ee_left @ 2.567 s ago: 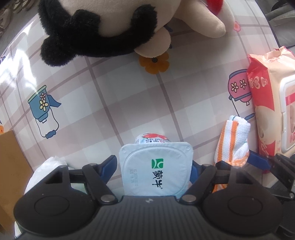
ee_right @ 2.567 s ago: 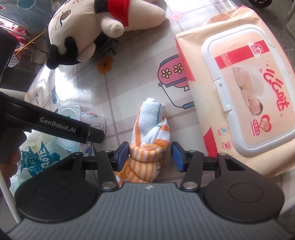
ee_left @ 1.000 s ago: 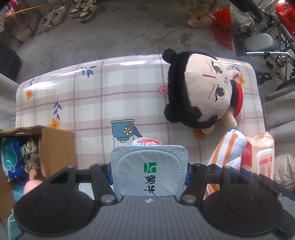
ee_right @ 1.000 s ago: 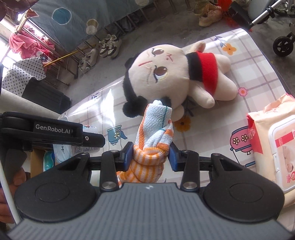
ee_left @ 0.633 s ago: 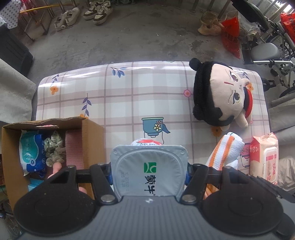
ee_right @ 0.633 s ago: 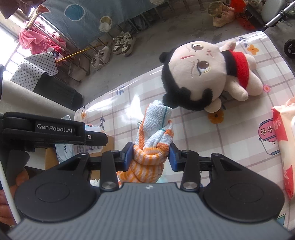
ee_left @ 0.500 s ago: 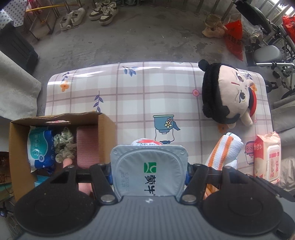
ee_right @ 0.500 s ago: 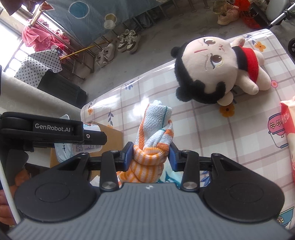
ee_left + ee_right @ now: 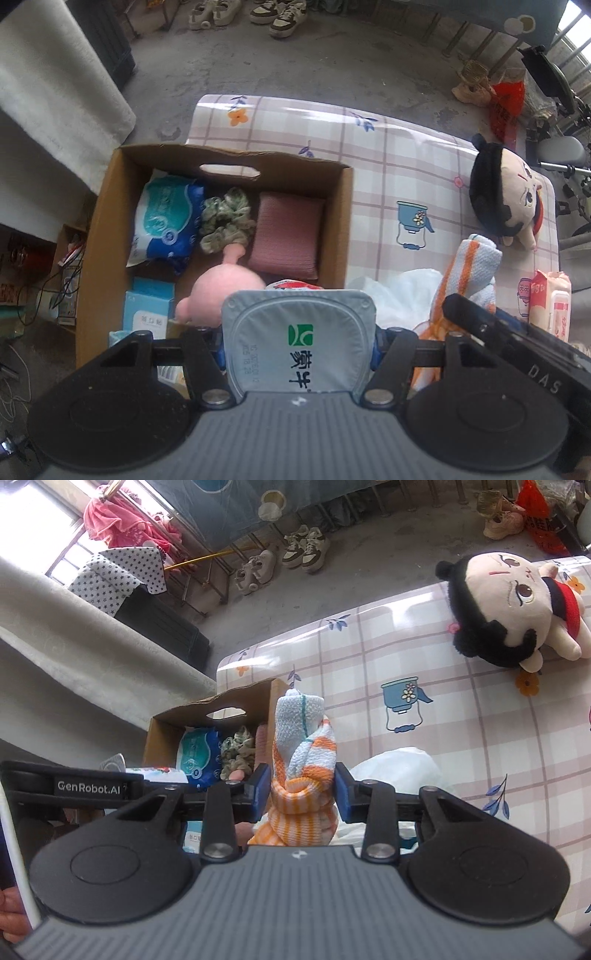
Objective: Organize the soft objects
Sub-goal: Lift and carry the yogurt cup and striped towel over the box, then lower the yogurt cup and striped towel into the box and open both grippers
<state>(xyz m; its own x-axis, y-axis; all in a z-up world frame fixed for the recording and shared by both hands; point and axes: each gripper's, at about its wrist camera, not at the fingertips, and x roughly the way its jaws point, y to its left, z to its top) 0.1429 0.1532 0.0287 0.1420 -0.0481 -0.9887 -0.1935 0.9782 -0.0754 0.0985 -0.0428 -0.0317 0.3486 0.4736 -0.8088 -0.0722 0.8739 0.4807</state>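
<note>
Brown cardboard box (image 9: pixel 343 221) already part-filled w/ soft items. Left claw (image 9: pixel 297 345) clamps grey foil-lidded yogurt cup (image 9: pixel 299 354); right claw (image 9: pixel 301 794) clamps orange-striped knotted towel (image 9: pixel 303 753). Black-haired plush doll (image 9: pixel 506 199) & pink wipes pack (image 9: pixel 552 306) left on worktop (image 9: pixel 388 177).

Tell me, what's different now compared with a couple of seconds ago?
Both grippers lifted off the table and swung left over the cardboard box. The right gripper, open before, clamped the striped towel and carried it along. The left gripper kept its yogurt cup. The plush doll stayed put.
</note>
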